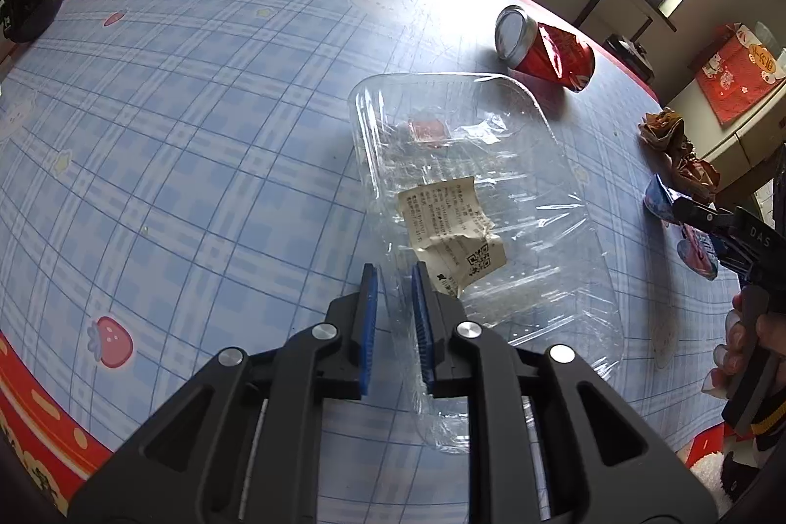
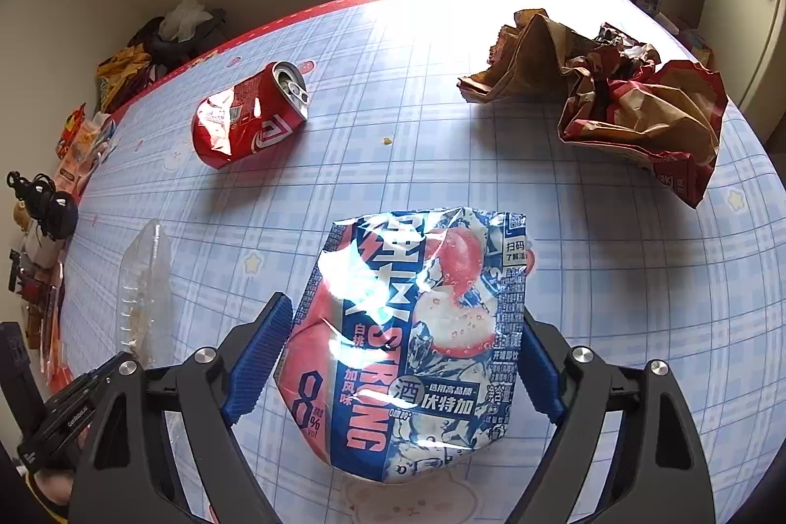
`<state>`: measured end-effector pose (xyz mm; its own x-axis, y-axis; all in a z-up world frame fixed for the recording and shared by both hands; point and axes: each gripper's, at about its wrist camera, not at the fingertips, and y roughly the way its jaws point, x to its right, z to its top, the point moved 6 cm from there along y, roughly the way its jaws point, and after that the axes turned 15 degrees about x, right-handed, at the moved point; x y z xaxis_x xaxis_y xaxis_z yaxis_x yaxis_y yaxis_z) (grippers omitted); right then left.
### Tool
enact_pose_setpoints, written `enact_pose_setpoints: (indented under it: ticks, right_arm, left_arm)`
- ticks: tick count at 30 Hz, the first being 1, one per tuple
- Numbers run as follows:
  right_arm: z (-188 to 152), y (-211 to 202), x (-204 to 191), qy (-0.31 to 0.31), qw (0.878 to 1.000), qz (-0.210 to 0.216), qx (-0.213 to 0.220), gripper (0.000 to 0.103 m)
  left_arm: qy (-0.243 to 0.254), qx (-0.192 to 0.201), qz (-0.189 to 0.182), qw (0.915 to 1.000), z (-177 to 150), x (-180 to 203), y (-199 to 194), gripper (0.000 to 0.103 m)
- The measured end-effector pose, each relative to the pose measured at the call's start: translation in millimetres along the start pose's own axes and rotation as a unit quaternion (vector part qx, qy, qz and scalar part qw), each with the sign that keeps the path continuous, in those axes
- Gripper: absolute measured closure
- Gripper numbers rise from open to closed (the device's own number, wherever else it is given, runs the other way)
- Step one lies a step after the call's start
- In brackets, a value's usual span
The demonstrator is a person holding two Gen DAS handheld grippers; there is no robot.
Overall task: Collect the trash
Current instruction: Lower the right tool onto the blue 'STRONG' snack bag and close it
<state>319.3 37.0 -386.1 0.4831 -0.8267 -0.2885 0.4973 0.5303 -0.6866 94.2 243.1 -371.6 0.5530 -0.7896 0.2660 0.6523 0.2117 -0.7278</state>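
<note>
A: What's in the clear tray (image 1: 457, 160)?
B: A crumpled paper label (image 1: 454, 232) with a QR code, and loose cling film (image 1: 535, 293) spilling over its near end. The tray is thin see-through plastic, rectangular with rounded corners, lying on the checked tablecloth (image 1: 196, 131).
A: And the left gripper (image 1: 395, 278)?
B: Its blue ribbed pads are close together with a fold of the film between them; I cannot tell whether they pinch it.
A: The right one?
B: The right gripper (image 2: 403, 327) has its jaws wide apart either side of a crushed blue-and-pink can (image 2: 407, 327), shiny and dented. The right pad is at the can's edge, the left pad stands just clear.
A: Other trash?
B: A dented red can (image 2: 248, 114) lies on its side farther back, its tab end open. Beyond, on the right, sits a crumpled brown-and-red paper bag (image 2: 619, 101), stiff and creased. A tiny yellow crumb (image 2: 387, 140) lies between them
</note>
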Motion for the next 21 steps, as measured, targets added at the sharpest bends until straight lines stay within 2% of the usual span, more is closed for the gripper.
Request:
enact_pose_setpoints:
  ticks: [2,3,6,10,15,18,21]
  right_arm:
    - [0,-8,-2,0.001,1.000,0.010,0.004,0.032]
    - [-2,-10,-3,-0.002,1.000,0.015,0.000,0.053]
    - [-8,-17,-4,-0.011,1.000,0.021,-0.010,0.057]
    - [-14,-25,-2,-0.014,0.999,0.027,-0.014,0.066]
    - [-21,-26,0,-0.011,0.999,0.034,-0.023,0.066]
    - [-20,-24,4,0.003,1.000,0.027,-0.014,0.045]
    - [-20,-15,6,0.009,0.999,0.029,-0.016,0.044]
  left_arm:
    - [-0.005,-0.002,-0.008,1.0000,1,0,0,0.078]
    - [-0.002,-0.003,-0.007,1.0000,1,1,0,0.078]
    - [0.008,-0.003,-0.002,1.0000,1,4,1,0.076]
    - [0.013,-0.001,0.004,0.9999,1,7,1,0.076]
    - [0.016,-0.004,0.009,0.9998,1,9,3,0.076]
    - [0.024,-0.002,0.012,0.9996,0,11,3,0.076]
    - [0.027,0.003,0.012,0.9995,-1,12,3,0.077]
